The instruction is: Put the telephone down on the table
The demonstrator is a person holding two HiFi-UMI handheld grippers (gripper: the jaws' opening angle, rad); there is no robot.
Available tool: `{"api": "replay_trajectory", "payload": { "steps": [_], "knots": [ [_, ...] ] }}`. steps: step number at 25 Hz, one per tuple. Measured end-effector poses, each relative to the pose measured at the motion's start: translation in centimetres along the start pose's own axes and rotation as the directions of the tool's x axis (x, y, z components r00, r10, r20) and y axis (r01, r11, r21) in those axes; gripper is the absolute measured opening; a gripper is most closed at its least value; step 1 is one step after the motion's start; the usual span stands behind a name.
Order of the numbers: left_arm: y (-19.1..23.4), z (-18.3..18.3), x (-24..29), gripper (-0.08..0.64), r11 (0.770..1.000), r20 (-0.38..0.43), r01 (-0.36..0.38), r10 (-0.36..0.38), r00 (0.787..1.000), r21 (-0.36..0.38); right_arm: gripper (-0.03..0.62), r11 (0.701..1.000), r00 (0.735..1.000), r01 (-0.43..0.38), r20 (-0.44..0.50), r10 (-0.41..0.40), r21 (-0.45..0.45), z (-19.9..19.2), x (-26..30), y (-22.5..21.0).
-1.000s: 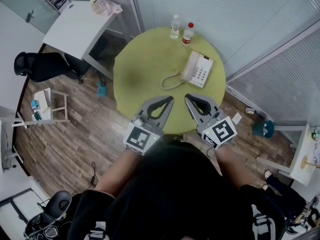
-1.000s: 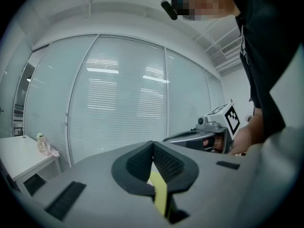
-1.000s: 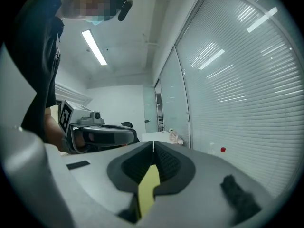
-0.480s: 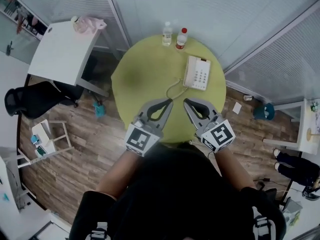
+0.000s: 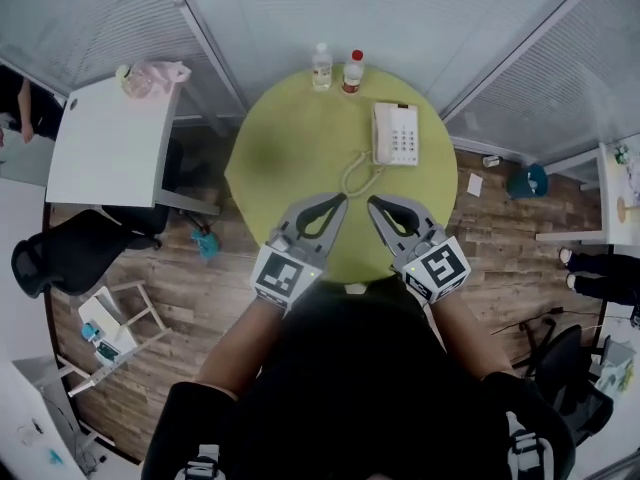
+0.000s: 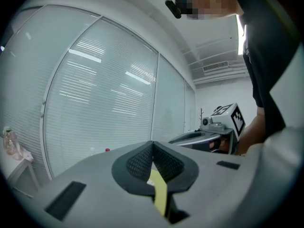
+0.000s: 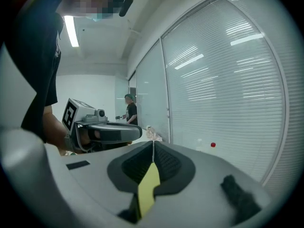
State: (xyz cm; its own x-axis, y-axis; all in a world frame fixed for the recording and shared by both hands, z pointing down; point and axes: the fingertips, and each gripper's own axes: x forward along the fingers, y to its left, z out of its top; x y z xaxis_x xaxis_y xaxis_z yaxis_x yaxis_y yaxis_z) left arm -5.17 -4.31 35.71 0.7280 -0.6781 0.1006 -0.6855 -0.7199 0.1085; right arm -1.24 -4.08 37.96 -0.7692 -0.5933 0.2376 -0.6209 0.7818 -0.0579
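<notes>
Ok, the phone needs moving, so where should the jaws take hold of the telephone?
Probably the handset, which appears to lie along the left edge of the telephone: grip its narrow middle, coming down from above. The body looks too wide and flat, and the coiled cord trails toward the person, so keep clear of it.

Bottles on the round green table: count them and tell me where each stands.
2. Both stand at the far edge of the table: the white-capped bottle on the left, the red-capped bottle just right of it, beyond the telephone. None appears hidden.
</notes>
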Motion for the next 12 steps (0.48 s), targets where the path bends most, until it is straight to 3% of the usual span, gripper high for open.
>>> {"api": "replay_trajectory", "payload": {
  "steps": [6, 12],
  "knots": [
    [1.4, 0.1, -1.6, 0.013, 0.999, 0.001, 0.048, -0.048, 0.999, -0.005, 0.02, 0.997, 0.998, 0.065, -0.002, -0.065, 0.028, 0.4, 1.3, 1.9],
    [2.3, -0.5, -1.7, 0.014, 0.997, -0.002, 0.078, -0.078, 0.997, -0.013, 0.02, 0.99, 0.99, 0.137, -0.025, -0.136, 0.043, -0.9, 1.7, 1.2]
  ]
}}
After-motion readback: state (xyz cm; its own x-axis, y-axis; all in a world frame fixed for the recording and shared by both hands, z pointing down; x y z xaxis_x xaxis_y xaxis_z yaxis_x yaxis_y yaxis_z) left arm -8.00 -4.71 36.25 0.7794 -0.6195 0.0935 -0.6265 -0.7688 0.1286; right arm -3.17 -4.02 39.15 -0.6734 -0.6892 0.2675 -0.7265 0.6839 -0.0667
